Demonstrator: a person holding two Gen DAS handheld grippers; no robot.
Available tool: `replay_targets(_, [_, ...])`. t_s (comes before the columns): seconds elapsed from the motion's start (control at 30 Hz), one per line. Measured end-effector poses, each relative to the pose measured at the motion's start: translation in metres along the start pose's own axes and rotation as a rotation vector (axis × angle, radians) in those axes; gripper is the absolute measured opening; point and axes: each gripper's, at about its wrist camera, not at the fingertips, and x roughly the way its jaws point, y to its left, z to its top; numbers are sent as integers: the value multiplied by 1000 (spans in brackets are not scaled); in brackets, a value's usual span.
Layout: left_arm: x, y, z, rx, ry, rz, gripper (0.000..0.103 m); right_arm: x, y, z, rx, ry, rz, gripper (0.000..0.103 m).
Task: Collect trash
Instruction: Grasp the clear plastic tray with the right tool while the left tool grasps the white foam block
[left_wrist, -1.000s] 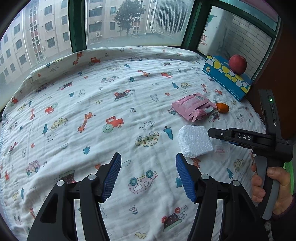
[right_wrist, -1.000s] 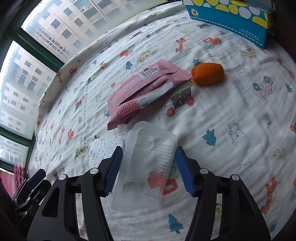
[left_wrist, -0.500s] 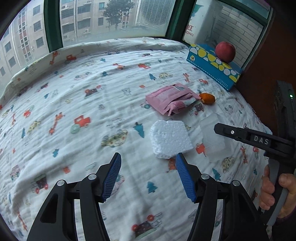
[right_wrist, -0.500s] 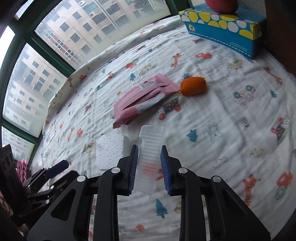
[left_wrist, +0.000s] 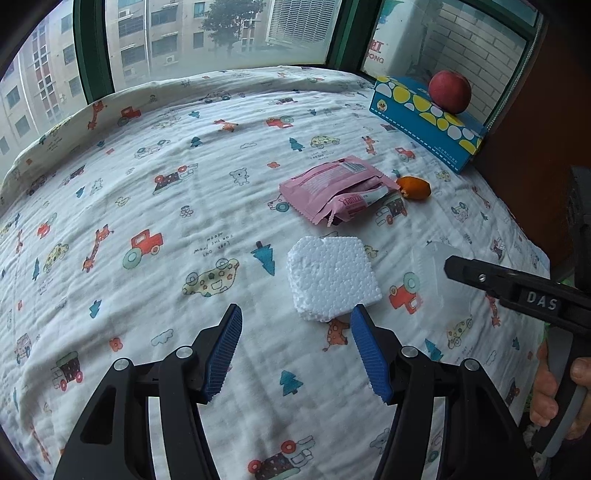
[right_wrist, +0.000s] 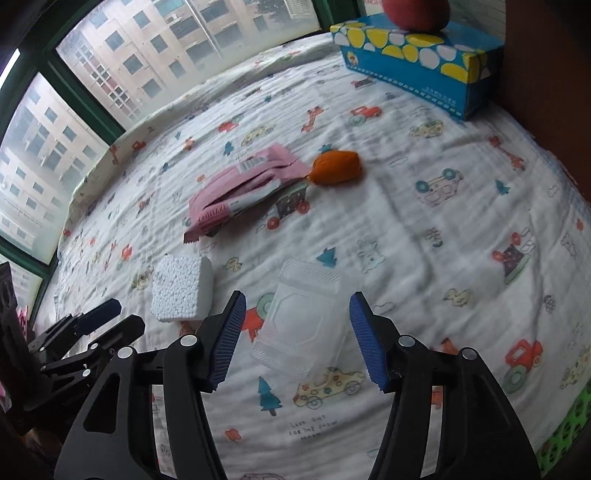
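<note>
A white foam block (left_wrist: 332, 280) lies on the printed bedspread (left_wrist: 184, 206), just ahead and slightly right of my open left gripper (left_wrist: 295, 310). Nothing is between the left fingers. In the right wrist view a clear plastic container (right_wrist: 303, 321) rests on the cloth between the fingers of my right gripper (right_wrist: 297, 299). Its jaws are opening, and the blue pads stand off the container on both sides. A pink snack wrapper (right_wrist: 243, 192) and a piece of orange peel (right_wrist: 336, 167) lie farther back. The foam block (right_wrist: 183, 288) sits left of the container.
A blue tissue box (left_wrist: 424, 118) with a red apple (left_wrist: 449, 91) on it stands at the back right, near the window. A brown wall borders the bed on the right. A hand (left_wrist: 554, 391) holds the right gripper's handle.
The right jaws squeezed shut on the clear container half a second ago and have since spread apart, leaving it flat on the cloth. The left gripper has come closer to the foam block.
</note>
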Motion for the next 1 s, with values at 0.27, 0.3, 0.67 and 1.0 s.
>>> replay_targets(0.27, [0,6,-3,-4,1,-1,59,22,10,-4,-5,26,-111,54])
replay_targets(0.3, [0,6,-3,-2,0,0,59,22,11,-5,-16,25,-121,52])
replay_targets(0.67, [19,-22,9,7,19,-13,65,-28,-14,-15,-17,-52,-72,51])
replay_targets(1.0, [50,-42,19,10,43,56,76,-107,-70,-50,54,-162,-72,51])
